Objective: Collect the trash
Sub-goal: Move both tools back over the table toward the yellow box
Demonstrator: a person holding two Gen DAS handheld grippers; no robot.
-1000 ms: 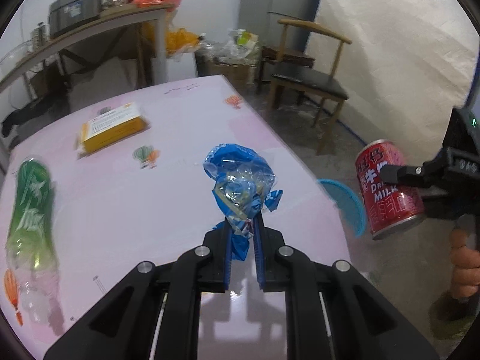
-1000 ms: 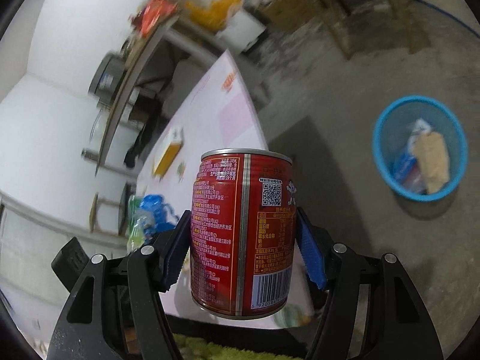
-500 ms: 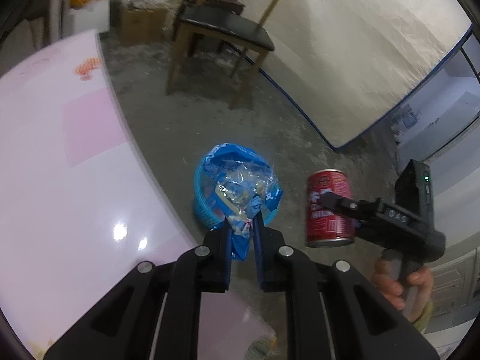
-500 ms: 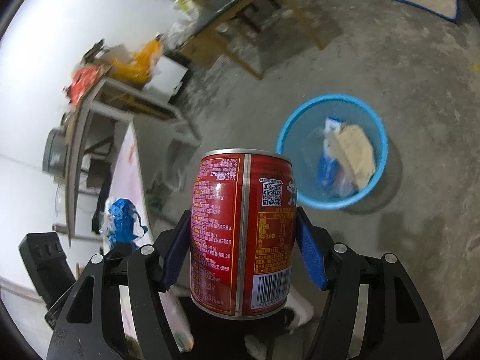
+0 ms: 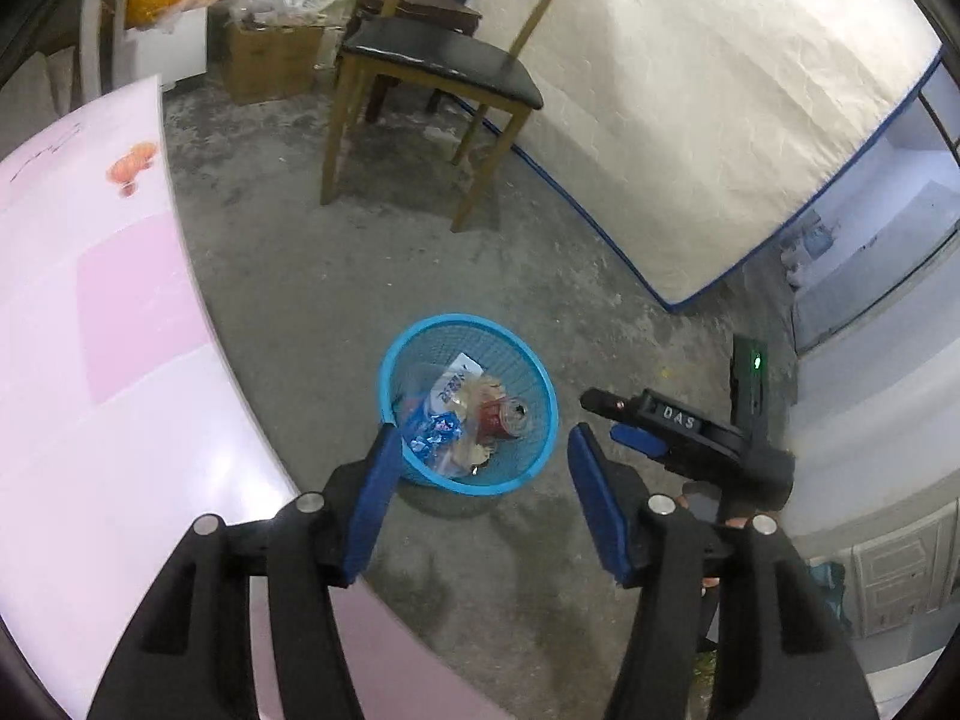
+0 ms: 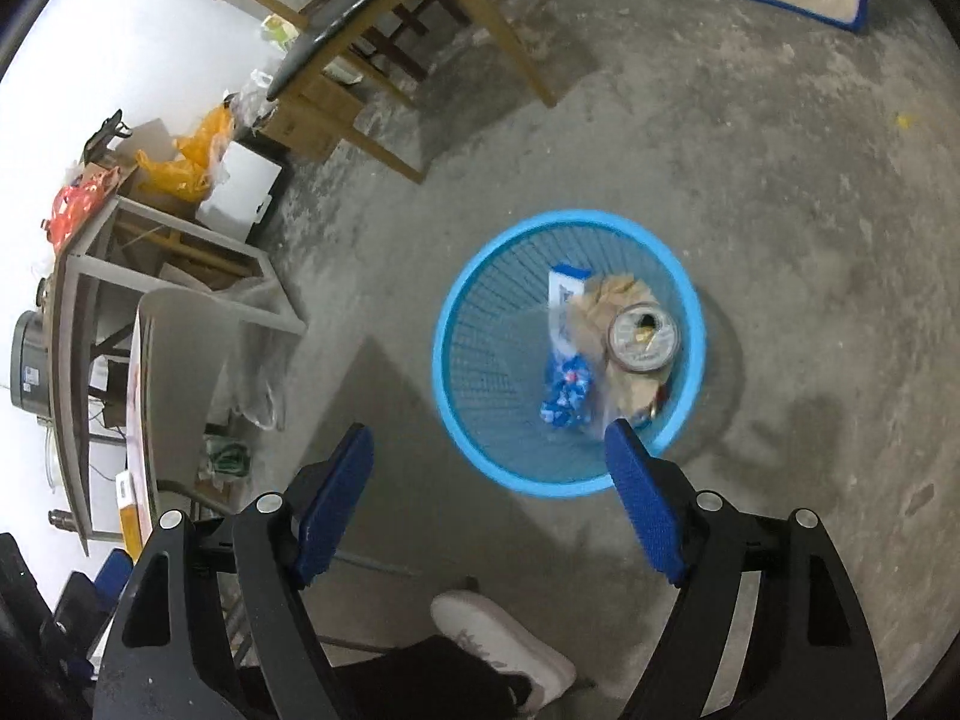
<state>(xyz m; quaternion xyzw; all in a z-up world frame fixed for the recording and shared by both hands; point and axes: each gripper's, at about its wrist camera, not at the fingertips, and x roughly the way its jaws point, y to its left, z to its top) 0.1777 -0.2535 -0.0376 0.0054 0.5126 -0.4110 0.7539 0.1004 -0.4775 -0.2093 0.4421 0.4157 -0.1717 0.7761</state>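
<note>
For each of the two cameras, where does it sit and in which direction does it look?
Left wrist: sits on the left tongs, looks down at floor, blue basket and pink table; shows the right tongs and fingers.
Right wrist: sits on the right tongs, looks steeply down at the basket; shows a white shoe.
Shared: basket with red can, wooden chair.

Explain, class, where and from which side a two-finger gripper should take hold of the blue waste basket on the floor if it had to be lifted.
Grip the blue waste basket by its rim, coming straight down from above. It stands upright with its mouth open upward, and the rim is a thin band one finger can pass inside and one outside. The side of the rim away from the red can looks freest; the mesh wall flares, so a side grip would probably slip.
</note>
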